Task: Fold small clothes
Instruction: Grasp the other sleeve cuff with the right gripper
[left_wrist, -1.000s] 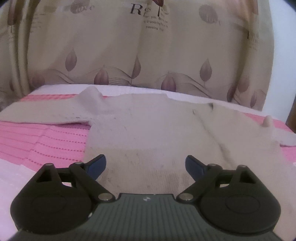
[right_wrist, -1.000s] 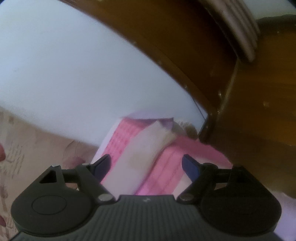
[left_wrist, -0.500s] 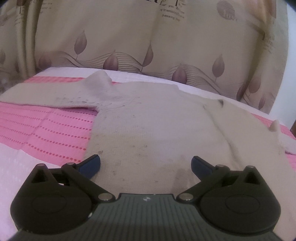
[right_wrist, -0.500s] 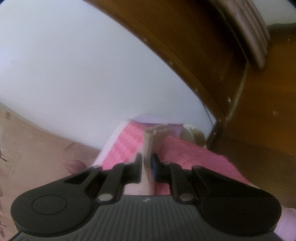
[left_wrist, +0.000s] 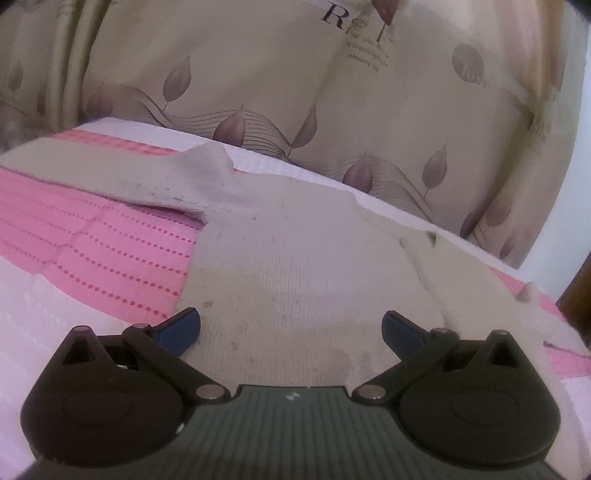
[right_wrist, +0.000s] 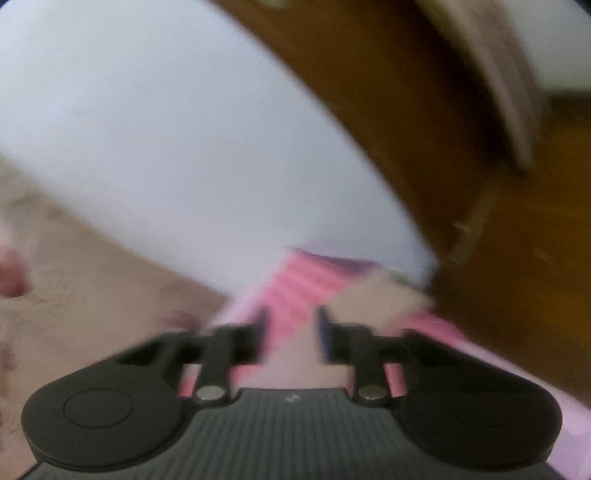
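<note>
Beige sweater (left_wrist: 295, 266) under spread left gripper (left_wrist: 291, 326)

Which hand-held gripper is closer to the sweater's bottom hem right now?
Left. The left hand-held gripper hovers open right over the sweater hem; the right hand-held gripper is off by a sleeve end.

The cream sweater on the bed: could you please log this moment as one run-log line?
cream sweater: flat on pink bedspread, unfolded | left gripper: open, over hem | right gripper: partly open, blurred, sleeve end beside its fingers, grip unclear
</note>
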